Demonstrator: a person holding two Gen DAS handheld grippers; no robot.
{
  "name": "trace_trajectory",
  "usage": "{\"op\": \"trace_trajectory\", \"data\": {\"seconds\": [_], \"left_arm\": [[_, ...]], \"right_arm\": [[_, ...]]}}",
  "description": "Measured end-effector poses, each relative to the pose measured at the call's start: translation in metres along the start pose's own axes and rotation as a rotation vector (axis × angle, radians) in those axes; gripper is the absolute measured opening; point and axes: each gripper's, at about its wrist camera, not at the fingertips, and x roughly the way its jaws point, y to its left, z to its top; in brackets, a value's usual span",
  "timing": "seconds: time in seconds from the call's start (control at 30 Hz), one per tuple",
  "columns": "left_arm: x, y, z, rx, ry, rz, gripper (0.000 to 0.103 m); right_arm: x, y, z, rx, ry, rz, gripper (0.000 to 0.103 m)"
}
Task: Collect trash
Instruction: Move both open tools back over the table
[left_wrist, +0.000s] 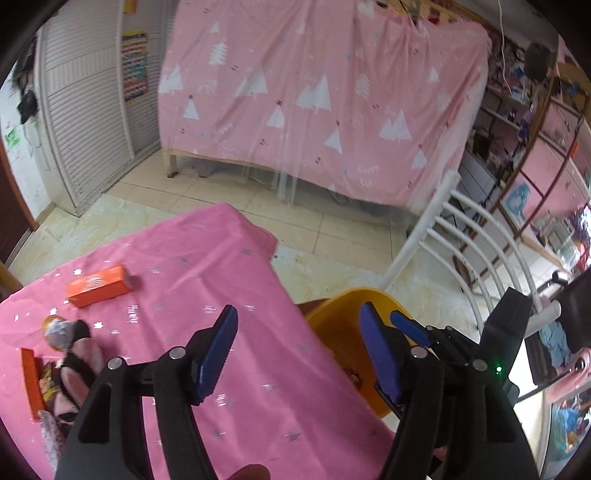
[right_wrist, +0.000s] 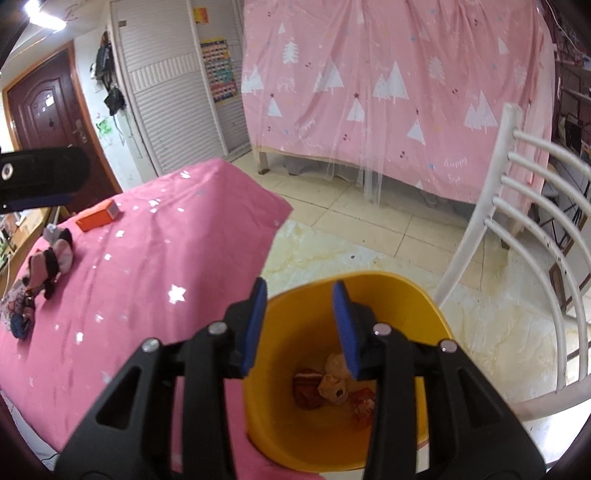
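A yellow bin (right_wrist: 295, 310) stands at the right edge of the pink-clothed table (right_wrist: 166, 266), with crumpled wrappers (right_wrist: 325, 387) at its bottom. My right gripper (right_wrist: 301, 295) is open and empty right above the bin's mouth. My left gripper (left_wrist: 299, 321) is open and empty over the table's right edge, with the bin (left_wrist: 332, 325) beside it and the right gripper (left_wrist: 410, 325) just beyond. An orange box (left_wrist: 99, 285) lies on the table at the far left; it also shows in the right wrist view (right_wrist: 98, 218). Crumpled foil and wrappers (left_wrist: 62, 332) lie near it.
A white slatted chair (right_wrist: 517, 221) stands right of the bin. A bed draped in a pink tree-print sheet (left_wrist: 314, 96) fills the back. An open orange box (left_wrist: 31, 380) and small plush items (right_wrist: 48, 266) sit at the table's left end.
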Motion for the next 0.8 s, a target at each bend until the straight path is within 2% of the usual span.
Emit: {"op": "trace_trajectory", "data": {"seconds": [0.37,0.6,0.8], "left_arm": [[-0.043,0.063,-0.009,-0.082,-0.075,0.042,0.066],[-0.065,0.123,-0.02,-0.144,-0.09,0.115,0.067],[-0.08,0.175,-0.036,-0.184,-0.087,0.185,0.068]], "right_arm": [[-0.031,0.057,0.027,-0.07,-0.094,0.006,0.035],[-0.036,0.115,0.032,-0.129,-0.111,0.078,0.035],[-0.029,0.165,0.03,-0.186,-0.09,0.141,0.035]]}}
